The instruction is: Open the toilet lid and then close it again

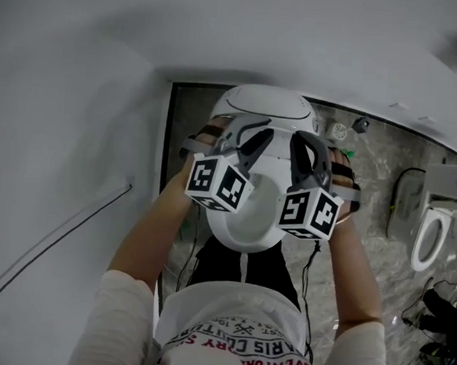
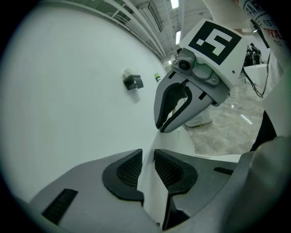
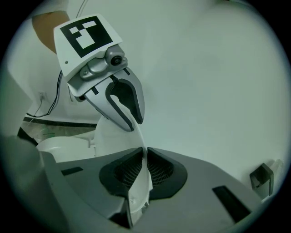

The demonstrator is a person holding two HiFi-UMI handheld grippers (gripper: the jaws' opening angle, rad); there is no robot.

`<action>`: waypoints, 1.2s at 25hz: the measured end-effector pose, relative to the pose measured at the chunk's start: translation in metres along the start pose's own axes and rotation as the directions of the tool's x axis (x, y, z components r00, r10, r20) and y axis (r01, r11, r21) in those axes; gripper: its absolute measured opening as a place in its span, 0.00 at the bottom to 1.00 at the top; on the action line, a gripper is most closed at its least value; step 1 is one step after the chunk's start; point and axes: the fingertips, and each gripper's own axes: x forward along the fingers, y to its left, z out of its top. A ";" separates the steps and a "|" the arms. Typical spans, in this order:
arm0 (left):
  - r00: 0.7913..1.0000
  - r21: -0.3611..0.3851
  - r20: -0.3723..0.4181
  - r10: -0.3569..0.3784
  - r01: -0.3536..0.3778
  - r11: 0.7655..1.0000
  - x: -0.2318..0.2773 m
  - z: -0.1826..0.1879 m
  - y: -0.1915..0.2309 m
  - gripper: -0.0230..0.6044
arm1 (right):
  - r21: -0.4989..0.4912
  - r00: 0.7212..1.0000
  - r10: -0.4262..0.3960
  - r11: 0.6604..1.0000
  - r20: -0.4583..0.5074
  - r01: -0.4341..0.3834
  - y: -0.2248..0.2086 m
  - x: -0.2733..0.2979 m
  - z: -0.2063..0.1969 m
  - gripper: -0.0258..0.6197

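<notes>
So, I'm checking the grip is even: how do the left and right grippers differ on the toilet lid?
The left gripper grips the left edge of the toilet lid, the right gripper its right edge. The left gripper's jaws stand wider apart on the rim than the right gripper's. Both pinch the white lid's rim between their pads.

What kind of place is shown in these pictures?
Probably a bathroom, perhaps a test or display room: a white toilet in front, a second toilet at the right, and a grey marbled floor.

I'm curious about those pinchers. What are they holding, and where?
The toilet lid: the left gripper pinches its left edge, the right gripper its right edge.
</notes>
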 end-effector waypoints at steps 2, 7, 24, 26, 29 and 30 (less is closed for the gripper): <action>1.000 -0.023 -0.006 0.009 -0.009 1.000 0.007 -0.001 0.006 0.18 | 0.005 1.000 0.009 1.000 0.007 -0.009 -0.006 0.006 -0.002 0.09; 0.999 -0.072 -0.032 0.019 -0.022 0.997 0.033 0.001 0.026 0.20 | 0.010 0.999 0.040 0.999 0.014 -0.040 -0.030 0.025 -0.011 0.09; 0.993 -0.071 -0.115 -0.034 0.026 0.997 0.032 -0.009 0.038 0.21 | 0.118 0.987 0.146 0.981 0.062 -0.153 -0.033 0.037 -0.005 0.09; 0.992 -0.026 -0.117 -0.042 0.040 0.999 0.023 -0.007 0.036 0.21 | 0.151 0.985 0.156 0.974 0.075 -0.166 -0.031 0.029 -0.001 0.09; 0.996 -0.014 -0.085 -0.006 0.005 1.000 0.003 0.001 0.044 0.19 | 0.203 0.989 0.111 0.970 0.099 -0.130 -0.035 0.011 0.008 0.09; 0.998 -0.034 -0.064 0.020 -0.022 0.999 -0.006 0.007 0.051 0.15 | 0.218 0.990 0.098 0.969 0.101 -0.118 -0.039 0.003 0.012 0.09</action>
